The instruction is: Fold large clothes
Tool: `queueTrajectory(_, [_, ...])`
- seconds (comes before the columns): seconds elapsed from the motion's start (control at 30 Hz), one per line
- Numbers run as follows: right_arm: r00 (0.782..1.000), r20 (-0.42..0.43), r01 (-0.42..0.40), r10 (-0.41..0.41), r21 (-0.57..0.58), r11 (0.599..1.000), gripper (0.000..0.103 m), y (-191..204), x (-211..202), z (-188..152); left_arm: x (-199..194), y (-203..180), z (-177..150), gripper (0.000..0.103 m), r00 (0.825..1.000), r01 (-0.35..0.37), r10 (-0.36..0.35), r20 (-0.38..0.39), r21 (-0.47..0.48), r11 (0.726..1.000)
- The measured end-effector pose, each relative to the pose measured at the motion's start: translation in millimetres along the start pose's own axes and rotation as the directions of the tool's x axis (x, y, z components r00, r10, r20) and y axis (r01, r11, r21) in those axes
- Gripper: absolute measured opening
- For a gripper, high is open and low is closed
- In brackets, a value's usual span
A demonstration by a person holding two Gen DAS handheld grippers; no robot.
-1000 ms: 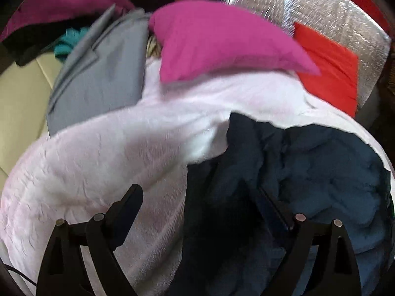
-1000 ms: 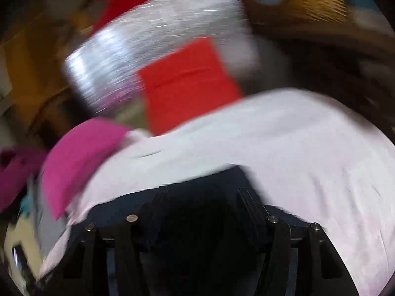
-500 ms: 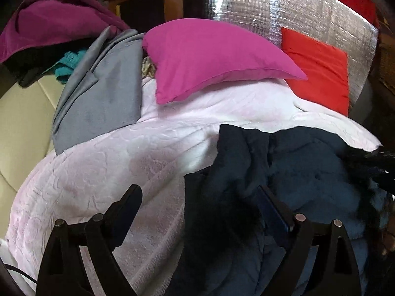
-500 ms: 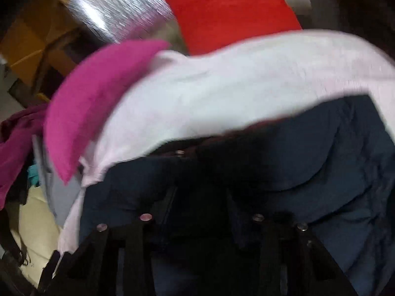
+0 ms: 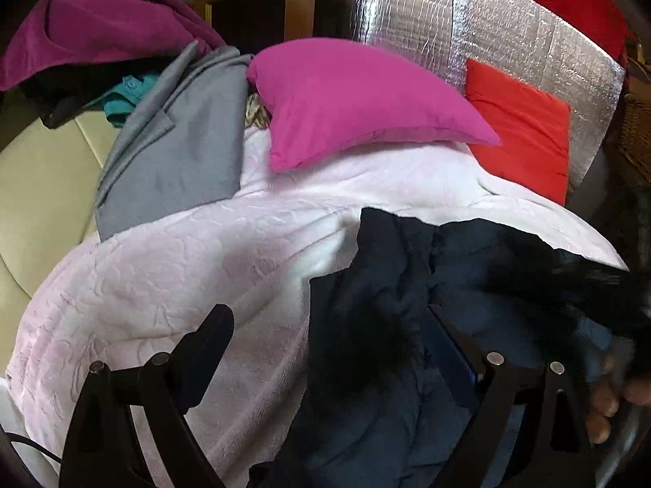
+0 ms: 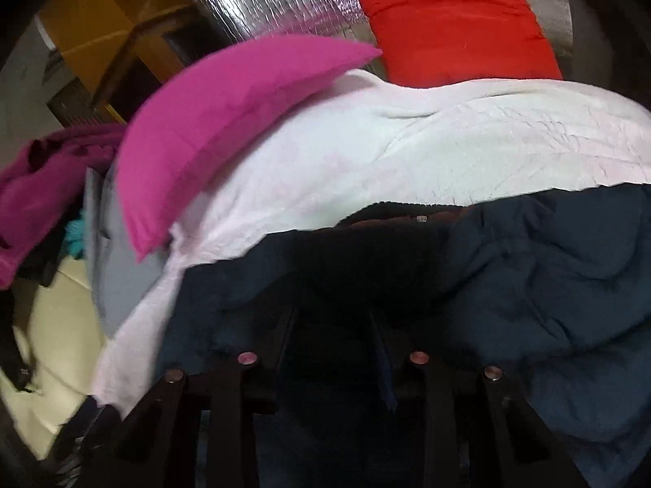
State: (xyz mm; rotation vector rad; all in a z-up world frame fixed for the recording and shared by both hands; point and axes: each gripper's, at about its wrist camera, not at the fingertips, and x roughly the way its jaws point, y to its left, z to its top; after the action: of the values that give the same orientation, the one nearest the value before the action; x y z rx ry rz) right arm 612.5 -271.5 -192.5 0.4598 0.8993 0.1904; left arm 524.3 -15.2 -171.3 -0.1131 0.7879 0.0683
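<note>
Closing: right gripper (image 6: 331,325) jaws narrowing onto navy padded jacket (image 6: 549,284), having swung down.
Left gripper (image 5: 329,337): wide, jacket between.
Meaning: fold grasp beginning.

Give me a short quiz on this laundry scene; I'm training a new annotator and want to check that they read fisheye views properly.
1. True or false: the magenta pillow rests on the pale pink blanket.
2. What lies directly under the navy jacket? A) a wooden table B) the pale pink blanket C) a green rug
3. Fill in: the fingers of the left gripper stand ____ (open or shut).

Key: 1 true; 2 B; 3 open.
</note>
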Motion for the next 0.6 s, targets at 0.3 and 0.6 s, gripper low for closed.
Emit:
queueTrajectory(0.3, [0.944,0.141,0.287,-0.298,0.091,0.953,0.061,-69.2,-72.8,4.6,-30.3,-11.5,-6.9,0.093,0.996,0.013,-0.015,0.093,0.021,1.000])
queueTrajectory(0.6, [0.928,0.010,0.366,-0.373,0.167,0.916,0.058,-121.6,-38.7,-5.9,-51.1,-21.4,-17.1,0.093,0.990,-0.011,-0.001,0.138,0.088,0.996])
